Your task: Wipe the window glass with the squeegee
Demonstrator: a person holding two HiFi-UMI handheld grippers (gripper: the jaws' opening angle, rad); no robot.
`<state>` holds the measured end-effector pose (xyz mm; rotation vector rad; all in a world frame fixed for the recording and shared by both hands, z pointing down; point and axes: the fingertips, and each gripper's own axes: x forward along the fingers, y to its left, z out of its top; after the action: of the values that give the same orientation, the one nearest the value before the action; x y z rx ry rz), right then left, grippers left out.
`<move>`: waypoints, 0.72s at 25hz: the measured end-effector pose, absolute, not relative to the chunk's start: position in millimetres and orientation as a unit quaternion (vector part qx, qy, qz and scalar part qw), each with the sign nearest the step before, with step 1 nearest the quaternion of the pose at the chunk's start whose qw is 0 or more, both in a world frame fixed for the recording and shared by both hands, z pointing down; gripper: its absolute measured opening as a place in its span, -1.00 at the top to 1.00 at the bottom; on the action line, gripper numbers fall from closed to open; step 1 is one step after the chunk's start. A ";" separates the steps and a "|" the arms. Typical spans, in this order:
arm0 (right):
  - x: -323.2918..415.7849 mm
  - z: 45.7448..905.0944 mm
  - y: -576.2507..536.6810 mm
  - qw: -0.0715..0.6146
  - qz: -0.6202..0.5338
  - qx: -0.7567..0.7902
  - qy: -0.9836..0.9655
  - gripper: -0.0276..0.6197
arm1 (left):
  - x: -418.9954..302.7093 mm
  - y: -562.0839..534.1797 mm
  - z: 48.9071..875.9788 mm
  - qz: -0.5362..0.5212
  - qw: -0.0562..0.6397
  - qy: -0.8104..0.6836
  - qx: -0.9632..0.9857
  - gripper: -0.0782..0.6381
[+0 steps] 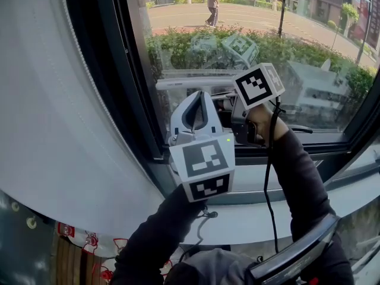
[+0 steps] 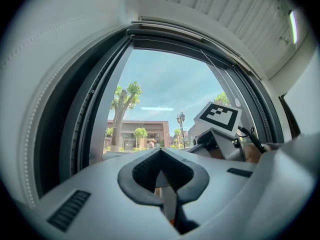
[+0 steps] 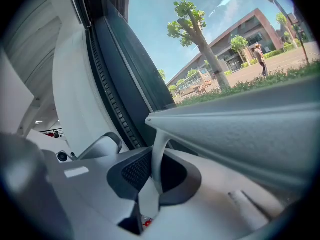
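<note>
The window glass [image 1: 255, 34] fills the upper head view. A pale grey squeegee [image 1: 190, 82] lies level against it, low on the pane; its wide blade [image 3: 240, 129] crosses the right gripper view. My right gripper [image 3: 156, 166] is shut on the squeegee's thin white handle [image 3: 159, 144]. In the head view its marker cube [image 1: 258, 85] shows and its jaws are hidden. My left gripper [image 1: 200, 95] stands just left of it, pointing up at the glass, with its tips together [image 2: 159, 154] and nothing visibly held.
A white curtain [image 1: 53, 129] hangs at the left beside the dark window frame [image 1: 113, 70]. The grey sill [image 1: 332, 183] runs below the grippers. Outside are a hedge [image 1: 309, 52], a road and a walking person [image 1: 212, 5].
</note>
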<state>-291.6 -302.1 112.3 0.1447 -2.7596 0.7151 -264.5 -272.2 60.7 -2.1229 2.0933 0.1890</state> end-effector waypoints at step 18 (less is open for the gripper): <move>-288.4 159.0 -301.1 0.151 0.277 0.053 -0.948 0.84 | -262.2 -274.0 105.1 0.038 0.043 0.700 -0.711 0.79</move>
<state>-288.4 -301.1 159.0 0.1520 -2.7208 0.7949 -262.2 -274.0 105.1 -2.1758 2.1423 0.1161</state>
